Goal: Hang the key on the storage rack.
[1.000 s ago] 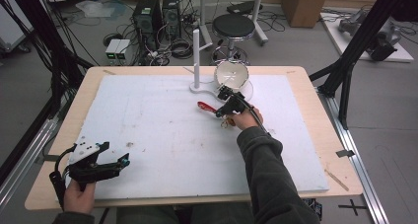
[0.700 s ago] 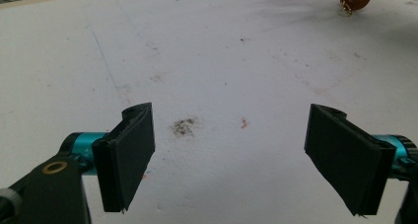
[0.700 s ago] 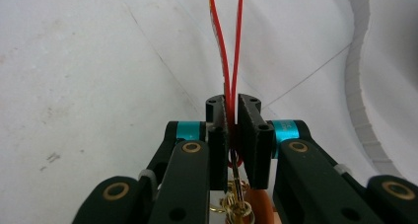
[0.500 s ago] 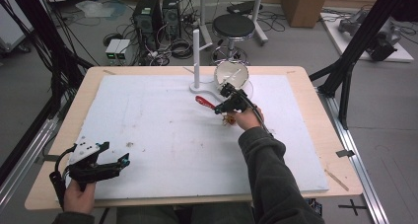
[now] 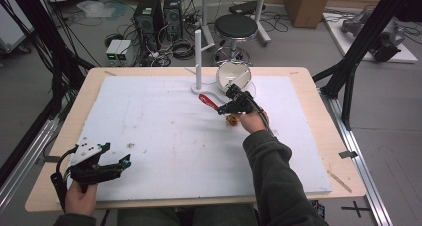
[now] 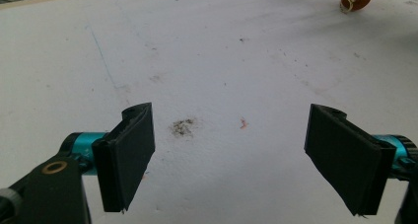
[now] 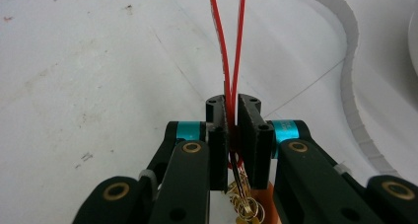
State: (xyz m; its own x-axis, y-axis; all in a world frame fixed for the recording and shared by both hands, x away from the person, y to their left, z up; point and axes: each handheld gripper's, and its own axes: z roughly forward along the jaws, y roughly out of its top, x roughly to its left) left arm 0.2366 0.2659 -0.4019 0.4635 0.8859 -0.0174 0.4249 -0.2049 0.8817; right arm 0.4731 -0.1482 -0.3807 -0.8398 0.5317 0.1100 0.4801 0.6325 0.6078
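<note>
Carrying red loop point(image 5: 209, 99) in right tool point(image 5: 225, 108), clamped tight, above bench point(image 5: 149, 121) near white post point(image 5: 198, 56) and heart-shaped dish point(image 5: 234, 75). Left tool point(image 5: 117, 164) resting wide, empty. Next, probably needing careful aim onto post.

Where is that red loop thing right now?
In the high view, the red loop is pinched in the right gripper, beside the white post's base.

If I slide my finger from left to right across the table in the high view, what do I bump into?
left gripper → white post → red loop → right gripper → white bowl
</note>
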